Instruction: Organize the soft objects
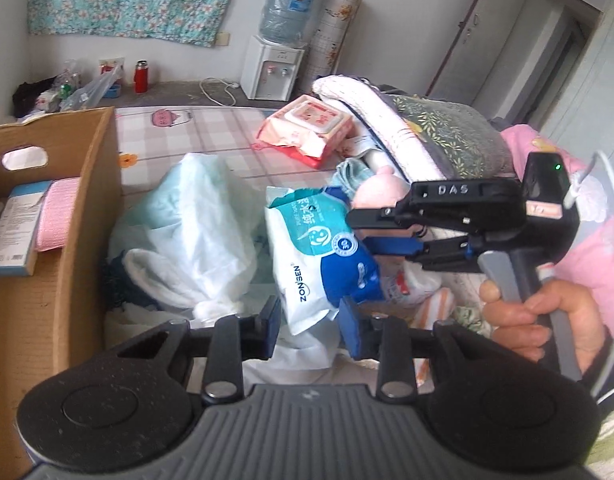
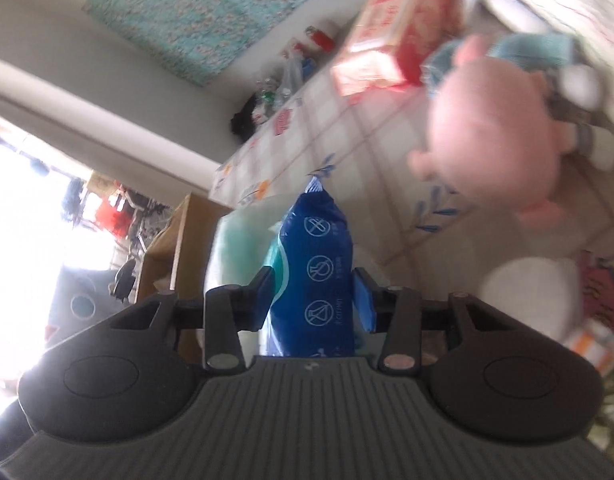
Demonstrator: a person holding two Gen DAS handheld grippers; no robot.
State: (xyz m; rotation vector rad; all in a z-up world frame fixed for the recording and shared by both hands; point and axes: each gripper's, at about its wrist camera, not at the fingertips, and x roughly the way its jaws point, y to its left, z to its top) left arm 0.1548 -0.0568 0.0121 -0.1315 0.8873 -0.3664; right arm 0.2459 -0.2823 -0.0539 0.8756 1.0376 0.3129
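A blue-and-white pack of wet wipes [image 1: 307, 248] hangs above the bed. In the right wrist view my right gripper [image 2: 315, 300] is shut on the pack [image 2: 315, 264], with both pads pressed on its blue sides. The left wrist view shows the right gripper [image 1: 363, 232] coming in from the right and clamping the pack's blue end, with a hand [image 1: 547, 320] on its handle. My left gripper [image 1: 310, 328] sits under the pack. Its fingers stand apart with the pack's lower corner between them, and the pads do not squeeze it.
An open cardboard box [image 1: 79, 216] at the left holds a pink cloth [image 1: 57, 212] and a flat carton. A pale plastic bag [image 1: 179, 216], a pink plush toy [image 2: 491, 136], a red wipes pack [image 1: 307, 128] and folded blankets [image 1: 427, 132] lie on the checked bed sheet [image 1: 211, 136].
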